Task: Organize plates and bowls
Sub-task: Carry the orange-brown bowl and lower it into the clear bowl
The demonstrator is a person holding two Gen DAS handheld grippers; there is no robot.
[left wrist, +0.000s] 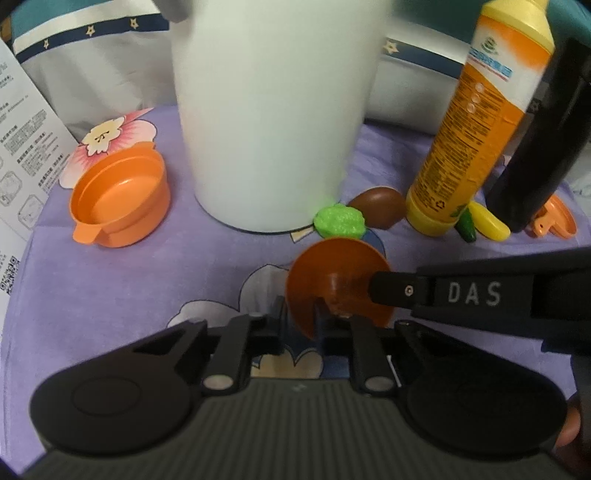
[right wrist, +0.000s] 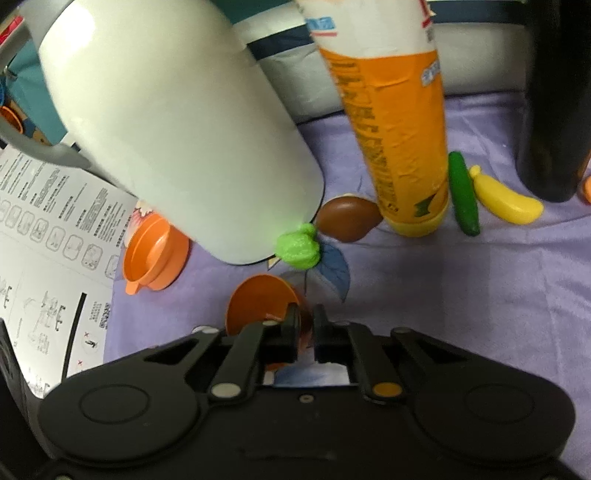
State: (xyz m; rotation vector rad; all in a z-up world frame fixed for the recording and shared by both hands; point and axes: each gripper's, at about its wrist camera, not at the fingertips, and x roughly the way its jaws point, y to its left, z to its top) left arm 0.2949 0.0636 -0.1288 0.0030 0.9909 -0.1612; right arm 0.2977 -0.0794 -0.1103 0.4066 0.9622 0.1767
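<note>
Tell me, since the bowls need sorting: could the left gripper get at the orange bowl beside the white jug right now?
Probably not yet: the left gripper is shut on the small orange dish. The path to the orange bowl over the purple cloth looks free.

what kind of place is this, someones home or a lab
Probably a home, likely a bed or soft surface used as a play table: a purple cartoon-print cloth, star-trimmed bedding behind it, and toy food like the yellow banana.

Bowl (left wrist: 122, 203) left of jug (left wrist: 273, 110), bottle (left wrist: 469, 125) right.
</note>
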